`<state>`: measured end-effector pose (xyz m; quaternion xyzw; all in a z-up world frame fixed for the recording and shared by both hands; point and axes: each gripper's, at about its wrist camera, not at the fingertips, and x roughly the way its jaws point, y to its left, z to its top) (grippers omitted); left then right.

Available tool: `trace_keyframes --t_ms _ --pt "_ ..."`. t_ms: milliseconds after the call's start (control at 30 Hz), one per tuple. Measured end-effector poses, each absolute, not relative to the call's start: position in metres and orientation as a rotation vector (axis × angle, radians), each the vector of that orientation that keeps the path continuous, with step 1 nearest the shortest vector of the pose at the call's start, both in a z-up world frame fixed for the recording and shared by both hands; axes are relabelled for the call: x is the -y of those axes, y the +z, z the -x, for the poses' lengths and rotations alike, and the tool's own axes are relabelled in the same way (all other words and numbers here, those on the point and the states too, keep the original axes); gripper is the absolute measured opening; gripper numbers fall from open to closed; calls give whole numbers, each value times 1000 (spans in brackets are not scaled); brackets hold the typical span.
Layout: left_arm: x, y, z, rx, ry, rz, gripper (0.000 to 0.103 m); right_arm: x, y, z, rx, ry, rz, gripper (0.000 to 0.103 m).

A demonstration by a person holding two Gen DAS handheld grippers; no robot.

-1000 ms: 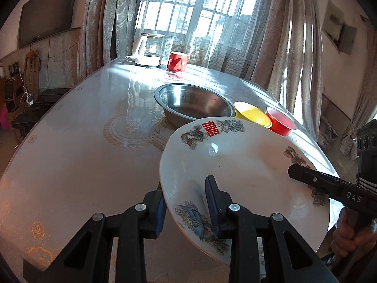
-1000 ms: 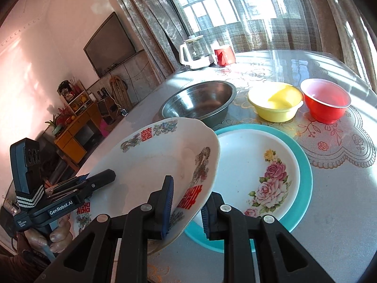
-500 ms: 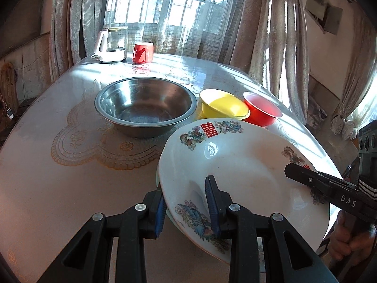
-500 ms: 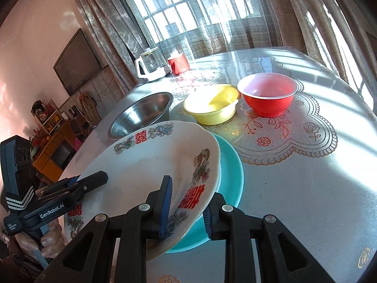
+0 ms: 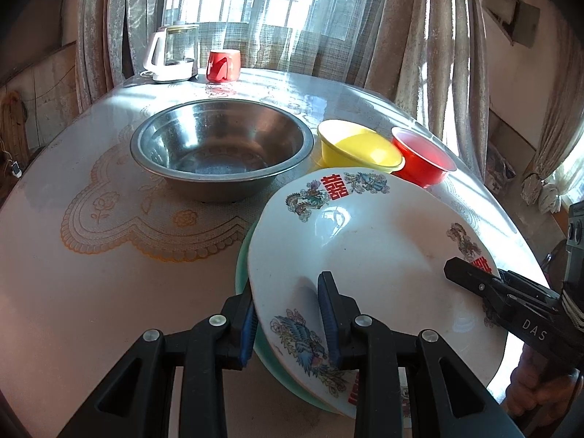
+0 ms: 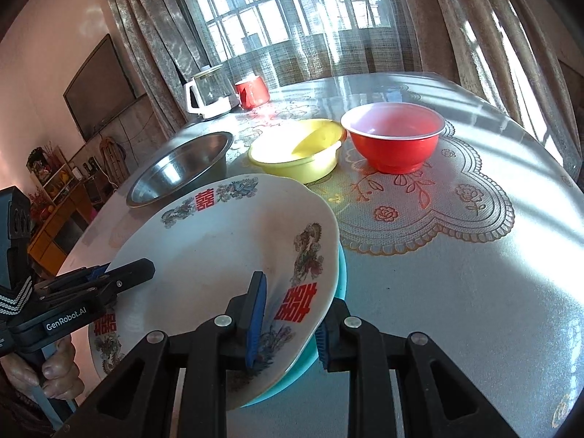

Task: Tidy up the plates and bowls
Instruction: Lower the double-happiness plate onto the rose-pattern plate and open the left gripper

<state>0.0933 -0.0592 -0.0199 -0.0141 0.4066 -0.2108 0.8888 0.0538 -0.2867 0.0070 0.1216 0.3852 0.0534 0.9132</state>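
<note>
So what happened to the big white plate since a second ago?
Both grippers, left gripper and right gripper, carried the white plate over and down onto the teal plate, hiding the flowered plate. Both stayed clamped on its rim. The steel bowl, yellow bowl and red bowl didn't move.

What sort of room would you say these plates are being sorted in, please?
Most likely a home's living and dining room: a dining table by a curtained window, a wall television, and an electric kettle beside a red mug.

left hand-held gripper (image 5: pixel 288 323), right hand-held gripper (image 6: pixel 292 323), both clamped
</note>
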Motion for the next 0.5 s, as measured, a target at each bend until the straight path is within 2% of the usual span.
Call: trace_keyframes --t_ms 500 --pt "60 -18 -87 -824 -395 15 33 278 6 -55 -791 77 -183 27"
